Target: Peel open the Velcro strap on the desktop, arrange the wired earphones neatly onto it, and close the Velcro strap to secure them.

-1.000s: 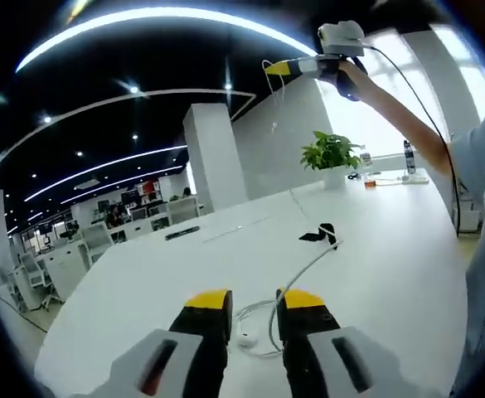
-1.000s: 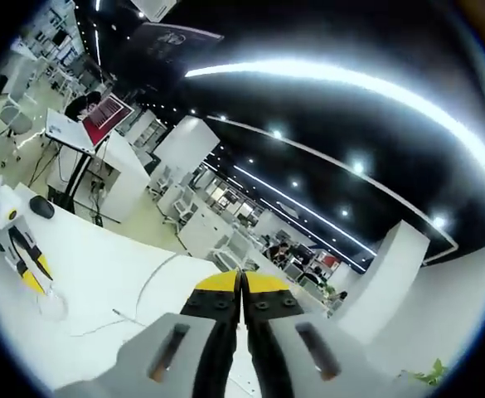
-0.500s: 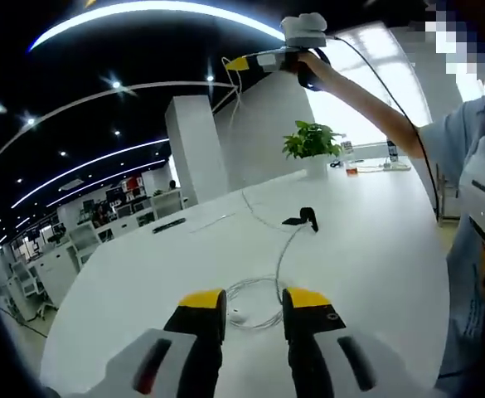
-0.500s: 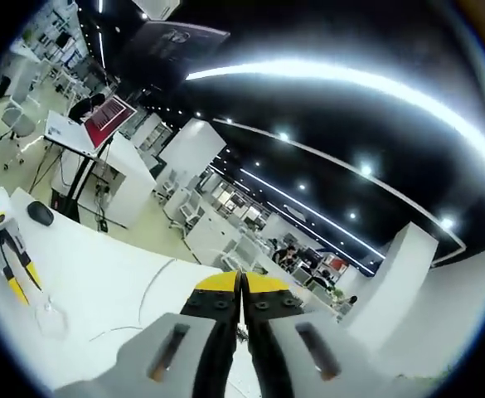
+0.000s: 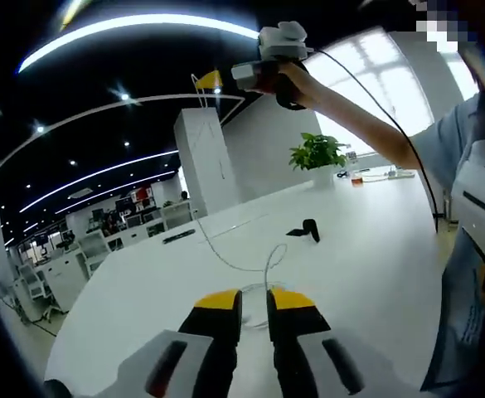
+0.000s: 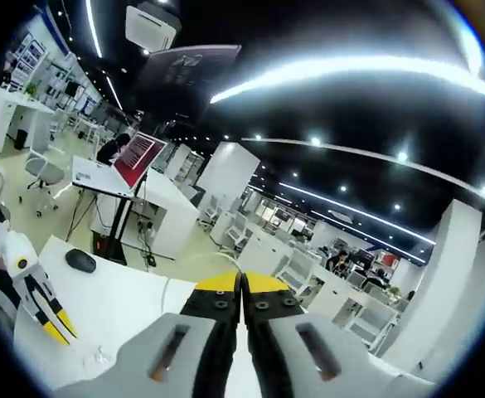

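Left gripper view shows your right tool (image 5: 211,80) raised high, clenched on the earphones (image 5: 225,249) cable, whose loose coil lies on the white tabletop (image 5: 375,249) just past your left tool (image 5: 254,300), jaws slightly parted and empty. Lower the cable slowly toward the black Velcro strap (image 5: 306,230), keeping the loops untangled.

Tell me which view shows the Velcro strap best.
Left gripper view: the strap lies in plain sight, a small black piece flat on the white table, beyond the earphone cable. In the right gripper view I can't make out the strap on the visible stretch of table.
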The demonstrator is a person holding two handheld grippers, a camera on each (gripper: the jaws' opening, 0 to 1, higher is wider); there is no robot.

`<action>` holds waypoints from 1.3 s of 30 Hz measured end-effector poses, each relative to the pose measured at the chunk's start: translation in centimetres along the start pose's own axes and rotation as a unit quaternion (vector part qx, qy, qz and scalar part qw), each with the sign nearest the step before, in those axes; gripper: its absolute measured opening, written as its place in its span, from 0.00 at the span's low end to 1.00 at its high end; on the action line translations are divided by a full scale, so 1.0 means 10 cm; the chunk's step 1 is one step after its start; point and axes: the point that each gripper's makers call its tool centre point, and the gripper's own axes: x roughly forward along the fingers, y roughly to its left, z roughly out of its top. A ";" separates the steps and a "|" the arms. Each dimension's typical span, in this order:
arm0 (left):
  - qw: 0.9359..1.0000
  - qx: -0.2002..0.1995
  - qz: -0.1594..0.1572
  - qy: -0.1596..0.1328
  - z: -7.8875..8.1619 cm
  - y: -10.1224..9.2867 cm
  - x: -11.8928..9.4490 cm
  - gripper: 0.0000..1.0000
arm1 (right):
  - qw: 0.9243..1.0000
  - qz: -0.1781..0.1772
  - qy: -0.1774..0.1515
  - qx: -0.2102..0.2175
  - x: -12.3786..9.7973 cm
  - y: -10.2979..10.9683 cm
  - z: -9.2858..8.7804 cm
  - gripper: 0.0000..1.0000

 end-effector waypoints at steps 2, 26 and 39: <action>1.000 0.008 0.003 0.009 -0.05 -0.01 0.02 0.16 | 1.000 0.011 -0.001 0.004 -0.01 0.08 0.03 0.03; 0.998 0.016 0.064 -0.004 0.03 0.27 0.10 0.16 | 0.992 0.107 0.069 -0.013 0.01 0.72 -0.41 0.03; 0.998 -0.001 0.068 0.011 -0.04 0.30 0.37 0.17 | 0.972 0.188 0.134 0.044 -0.43 1.01 -0.69 0.03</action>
